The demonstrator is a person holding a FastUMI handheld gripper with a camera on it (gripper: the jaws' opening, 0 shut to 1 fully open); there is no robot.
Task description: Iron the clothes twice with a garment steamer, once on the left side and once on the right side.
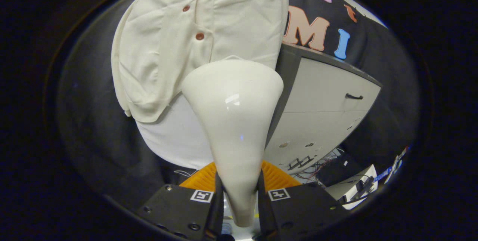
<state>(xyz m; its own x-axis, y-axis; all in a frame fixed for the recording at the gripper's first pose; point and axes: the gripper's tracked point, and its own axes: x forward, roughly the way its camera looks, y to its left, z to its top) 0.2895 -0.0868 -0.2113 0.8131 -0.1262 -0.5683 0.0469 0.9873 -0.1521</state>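
The fingers are clamped on the neck of the garment steamer, whose wide head sits centre frame against the lower front of the cream shirt; which side is done cannot be told, so passes likely remain

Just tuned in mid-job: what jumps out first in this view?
The glossy white garment steamer dominates, its narrow neck clamped between the fingers of the claw and its wide head reaching up to the clothes. Just beyond hangs a cream shirt with reddish-brown buttons. A grey cabinet stands beside the shirt.
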